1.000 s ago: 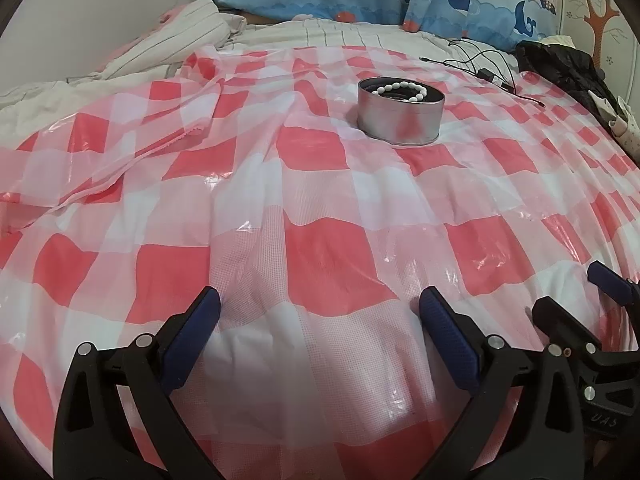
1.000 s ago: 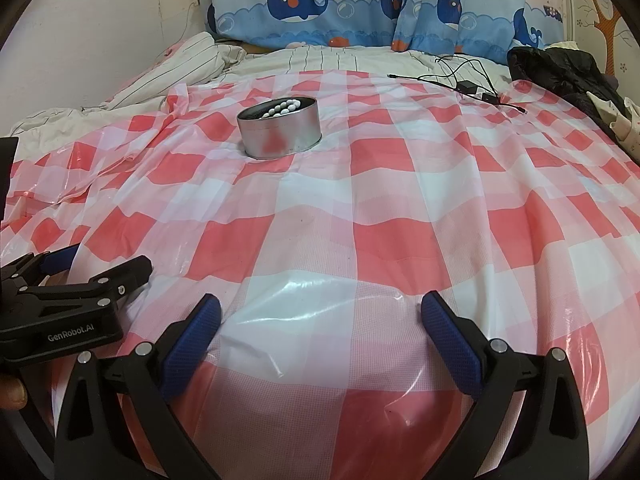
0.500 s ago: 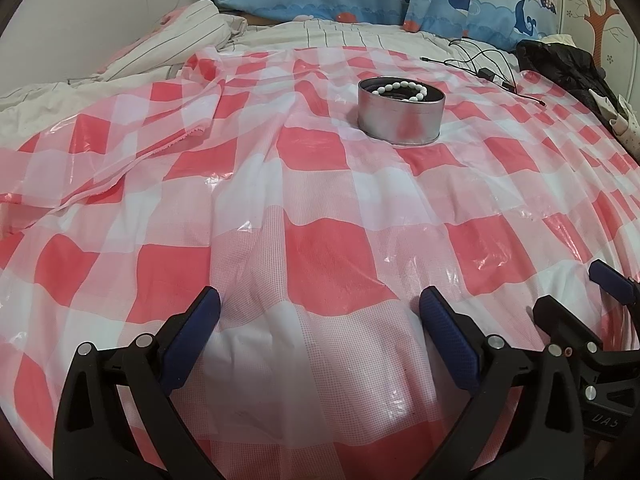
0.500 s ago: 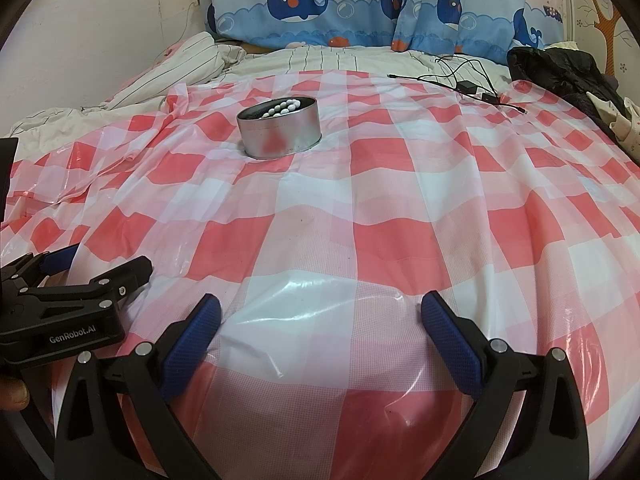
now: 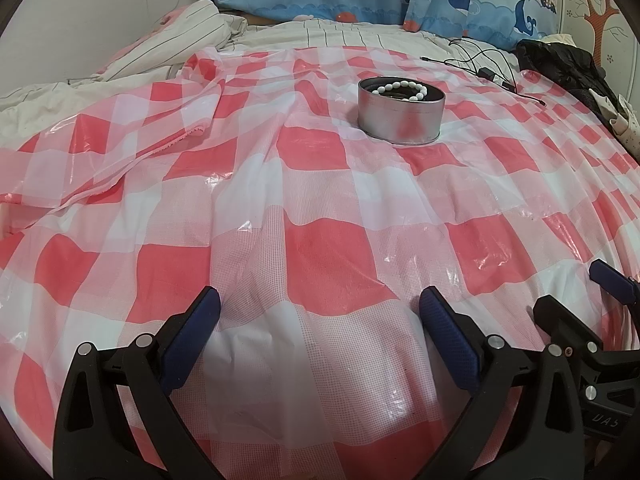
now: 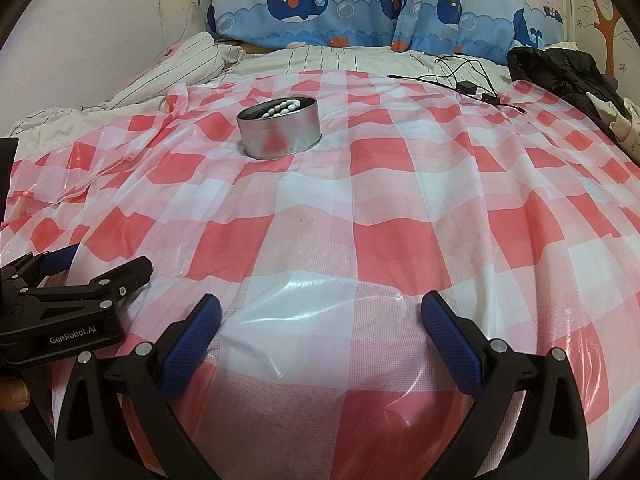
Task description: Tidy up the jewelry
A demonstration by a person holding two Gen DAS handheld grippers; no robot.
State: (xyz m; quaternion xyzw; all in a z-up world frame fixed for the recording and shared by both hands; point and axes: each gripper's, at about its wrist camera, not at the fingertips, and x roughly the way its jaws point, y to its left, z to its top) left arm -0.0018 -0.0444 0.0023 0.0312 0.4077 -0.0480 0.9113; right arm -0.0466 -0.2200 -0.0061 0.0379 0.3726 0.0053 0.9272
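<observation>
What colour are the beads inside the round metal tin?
White beads in the silver tin; clearest in the left wrist view.

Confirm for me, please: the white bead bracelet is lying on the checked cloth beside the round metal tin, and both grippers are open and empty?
Not quite. The white bead bracelet is inside the round metal tin, resting along its rim, not on the checked cloth beside it; the left wrist view shows this. The rest holds: left gripper and right gripper are open and empty.

Red-and-white checked plastic sheet (image 5: 320, 208); silver round tin (image 5: 401, 122); white bead bracelet (image 5: 400, 90); blue whale-print pillows (image 6: 304, 4); far cream pinstriped bedding (image 6: 188, 64).
</observation>
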